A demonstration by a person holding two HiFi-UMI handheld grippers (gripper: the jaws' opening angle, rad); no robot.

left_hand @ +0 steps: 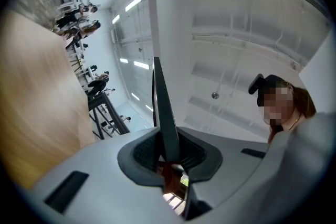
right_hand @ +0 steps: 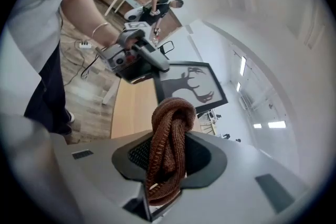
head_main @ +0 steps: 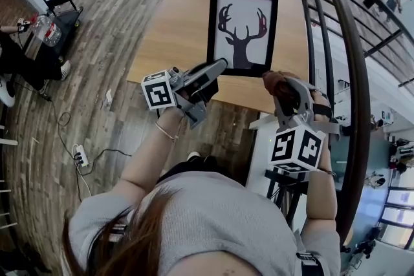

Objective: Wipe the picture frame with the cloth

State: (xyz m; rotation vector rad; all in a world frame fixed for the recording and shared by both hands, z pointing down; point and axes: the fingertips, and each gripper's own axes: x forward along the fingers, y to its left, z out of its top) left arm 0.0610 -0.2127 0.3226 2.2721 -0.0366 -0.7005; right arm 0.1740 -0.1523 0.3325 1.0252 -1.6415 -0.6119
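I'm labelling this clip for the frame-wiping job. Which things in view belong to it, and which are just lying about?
In the job: picture frame, edge gripped by left tongs; brown cloth clamped in right tongs; wooden table beneath it.
Just about: power strip on floor; black cart; metal railing.

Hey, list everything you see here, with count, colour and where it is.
picture frame: one, black border, deer silhouette print, over the table's right half
cloth: one, brown, bunched, near the table's front edge
table: one, light wood, middle of the head view
cart: one, black, floor at far left
power strip: one, white, wood floor at left
railing: one, dark metal, along the right
left gripper: one, grey, shut on the picture frame's near left edge
right gripper: one, grey, shut on the cloth
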